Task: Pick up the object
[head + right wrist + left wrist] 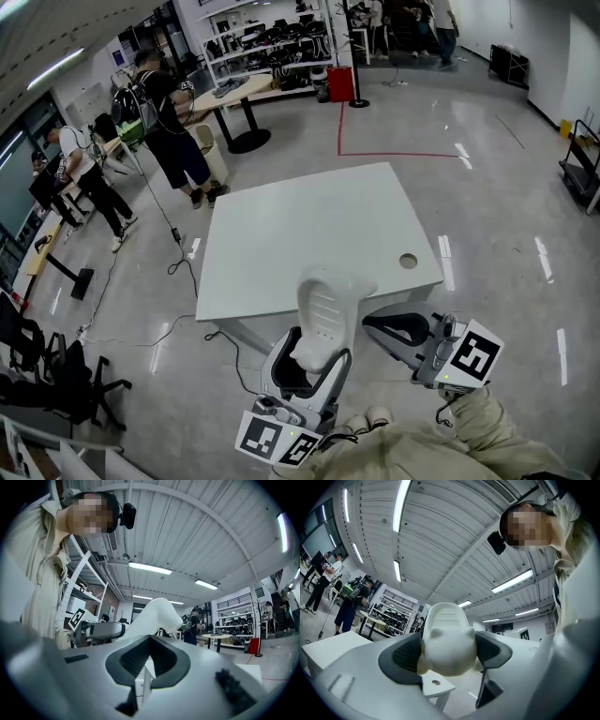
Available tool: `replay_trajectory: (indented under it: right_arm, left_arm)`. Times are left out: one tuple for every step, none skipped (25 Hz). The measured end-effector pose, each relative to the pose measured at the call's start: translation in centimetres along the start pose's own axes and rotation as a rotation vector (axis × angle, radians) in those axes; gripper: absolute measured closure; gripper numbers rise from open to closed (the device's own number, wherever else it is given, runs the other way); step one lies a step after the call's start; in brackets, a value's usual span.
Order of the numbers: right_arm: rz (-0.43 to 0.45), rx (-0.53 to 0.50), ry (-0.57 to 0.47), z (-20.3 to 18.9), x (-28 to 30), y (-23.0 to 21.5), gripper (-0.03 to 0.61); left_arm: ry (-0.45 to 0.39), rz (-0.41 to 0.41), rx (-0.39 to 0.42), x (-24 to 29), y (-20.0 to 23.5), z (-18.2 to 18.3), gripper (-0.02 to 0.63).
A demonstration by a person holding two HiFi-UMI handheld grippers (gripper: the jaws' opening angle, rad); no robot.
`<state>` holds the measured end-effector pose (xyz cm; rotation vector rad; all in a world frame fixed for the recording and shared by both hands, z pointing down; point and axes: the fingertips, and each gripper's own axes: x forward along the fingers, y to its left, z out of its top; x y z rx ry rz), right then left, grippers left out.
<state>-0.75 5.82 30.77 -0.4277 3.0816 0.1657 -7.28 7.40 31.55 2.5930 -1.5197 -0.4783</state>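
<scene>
A white moulded object (325, 309), a curved ribbed shell on a rounded base with two small nubs, hangs in the air over the near edge of the white table (281, 234). My left gripper (307, 367) is shut on its rounded base. In the left gripper view the dark pads (402, 657) press on both sides of the object (446, 645). To the right of it my right gripper (394, 328) is shut and holds nothing. The right gripper view shows its pads (133, 657) meeting, with the object (157, 613) and the left gripper (101, 630) beyond them.
The table has a round hole (408, 261) near its right front corner. Two people (173, 122) stand at the far left by desks. Shelving (272, 42) lines the back wall, red tape (394, 153) marks the floor, and dark chairs (56, 370) stand at the lower left.
</scene>
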Motion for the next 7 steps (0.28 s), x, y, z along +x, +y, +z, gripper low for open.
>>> replay_trajectory:
  right_arm:
    - [0.002, -0.002, -0.001, 0.1, 0.3, 0.3, 0.575]
    - [0.003, -0.003, -0.003, 0.2, 0.6, 0.5, 0.575]
    - [0.004, -0.003, -0.004, 0.3, 0.8, 0.6, 0.575]
    - [0.006, -0.005, -0.005, 0.3, 1.0, 0.7, 0.575]
    - [0.009, -0.006, -0.006, 0.3, 1.2, 0.8, 0.575]
    - [0.011, -0.008, -0.007, 0.3, 1.3, 0.9, 0.575]
    - [0.014, -0.009, -0.007, 0.2, 1.4, 1.0, 0.575]
  left_arm:
    - [0.001, -0.003, 0.000, -0.2, 0.1, 0.0, 0.258]
    - [0.003, -0.006, 0.000, -0.4, 0.1, 0.0, 0.258]
    - [0.004, -0.009, 0.000, -0.5, 0.2, 0.0, 0.258]
    - [0.004, -0.010, 0.001, -0.6, 0.2, 0.0, 0.259]
    - [0.004, -0.011, 0.000, -0.6, 0.3, 0.0, 0.259]
    - [0.003, -0.012, 0.000, -0.6, 0.3, 0.0, 0.261]
    - [0.002, -0.012, 0.000, -0.7, 0.4, 0.0, 0.263]
